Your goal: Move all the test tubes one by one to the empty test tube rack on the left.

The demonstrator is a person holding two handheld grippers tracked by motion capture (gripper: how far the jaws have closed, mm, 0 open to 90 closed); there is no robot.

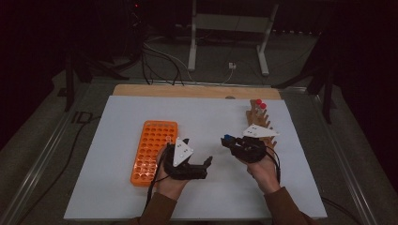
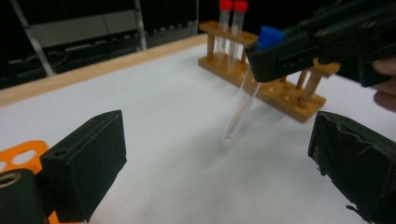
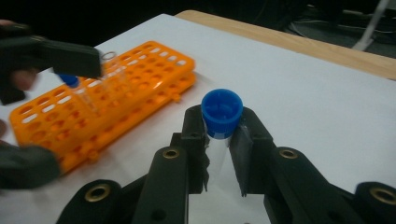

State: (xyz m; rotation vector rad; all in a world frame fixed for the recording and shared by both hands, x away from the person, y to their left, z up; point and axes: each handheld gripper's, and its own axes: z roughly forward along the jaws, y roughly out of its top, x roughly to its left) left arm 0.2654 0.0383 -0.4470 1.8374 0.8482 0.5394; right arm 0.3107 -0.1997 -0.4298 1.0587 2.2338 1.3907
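My right hand-held gripper (image 3: 219,154) pinches a blue-capped tube (image 3: 220,116) just under its cap, hanging tilted above the white surface (image 1: 211,117) between the orange rack (image 1: 154,151) and the wooden rack (image 2: 261,84). My left hand-held gripper (image 2: 219,163) is spread, holding nothing. With only 1 narrow grip, the tube could swing or slip out and roll away.

White mat (image 1: 206,117) is lying on the table, with the table's bare edge (image 1: 197,91) showing behind it. Plastic rack (image 1: 155,151) is sitting on the mat left of centre; wooden rack (image 1: 261,123) is sitting at the right, two capped tubes (image 1: 260,104) standing in its far end. Left gripper (image 1: 201,154) is hovering just right of the plastic rack. Right gripper (image 1: 227,139) is sitting between the racks, a tube (image 2: 241,105) slanting down from its jaws, above the mat.
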